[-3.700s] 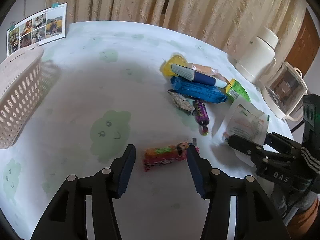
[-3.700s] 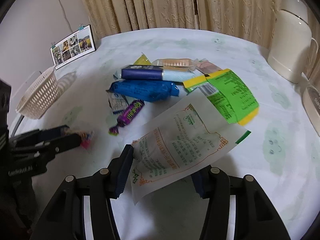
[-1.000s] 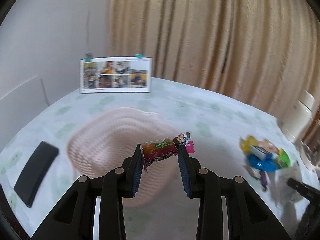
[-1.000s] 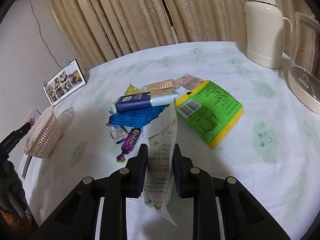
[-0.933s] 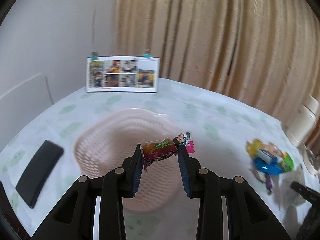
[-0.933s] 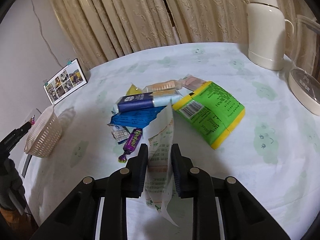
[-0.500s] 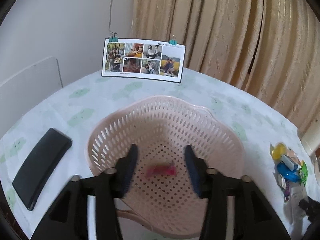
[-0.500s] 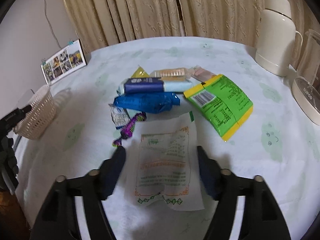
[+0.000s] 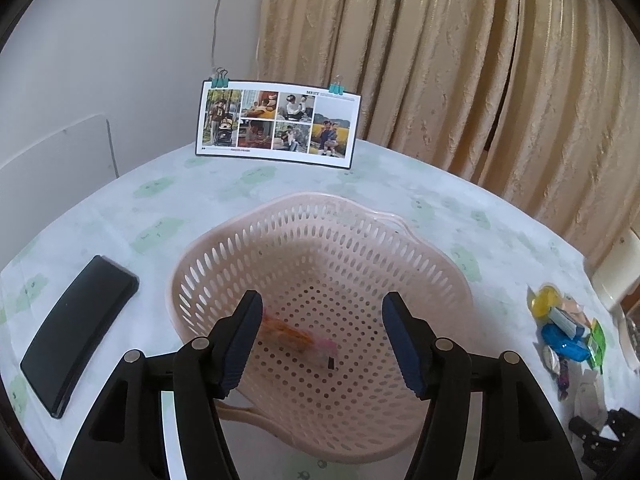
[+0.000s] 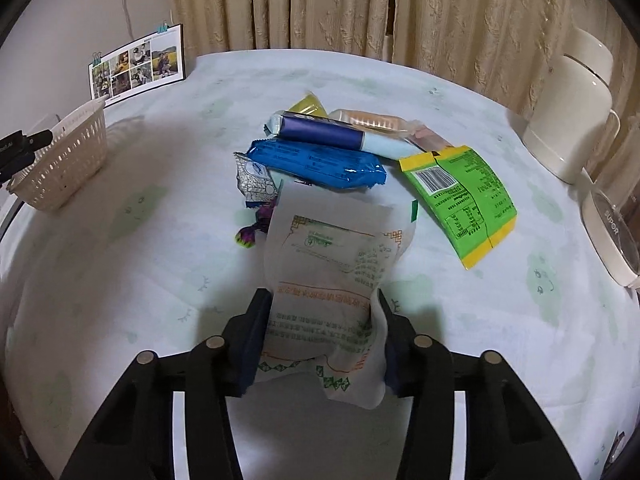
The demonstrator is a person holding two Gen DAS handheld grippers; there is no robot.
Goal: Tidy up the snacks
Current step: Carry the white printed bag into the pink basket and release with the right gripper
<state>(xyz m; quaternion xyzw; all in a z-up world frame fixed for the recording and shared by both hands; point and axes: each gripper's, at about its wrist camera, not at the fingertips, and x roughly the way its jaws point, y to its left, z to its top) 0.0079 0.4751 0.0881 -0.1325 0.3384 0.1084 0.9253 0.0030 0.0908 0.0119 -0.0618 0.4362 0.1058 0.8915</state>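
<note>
Left gripper point(image 9: 322, 338) hangs over the pink perforated basket point(image 9: 280, 236), jaws spread wide, nothing between them. Blurred orange-pink candy pack point(image 9: 298, 338) is inside the basket on the floor, near the left pad, clear of the walls. The basket rim is wavy, with a handle loop at the near edge under the gripper. Bare tablecloth point(image 9: 160, 216) rings the basket. A black flat case point(image 9: 80, 332) sits to its left, well apart. The photo card point(image 9: 276, 124) stands upright at the far table edge, behind the basket with a gap.

Right gripper point(image 10: 322, 344) has its jaws closed in on the white printed pouch point(image 10: 336, 264), gripping its lower part; the top of the pouch stands up toward the pile. I can't tell if the pouch's bottom edge touches the table.

Snack pile just beyond:
- blue wrapper point(image 10: 316, 162)
- dark blue/light blue tube pack point(image 10: 324, 132) behind it
- silver sachet point(image 10: 254, 178) at the left
- purple candy point(image 10: 252, 232) half hidden by the pouch
- green-yellow bag point(image 10: 464, 192) to the right

White thermos point(image 10: 572, 104) and a clear lidded pot point(image 10: 612, 232) crowd the right table edge. Wide open cloth lies between the pile and the basket at far left.
</note>
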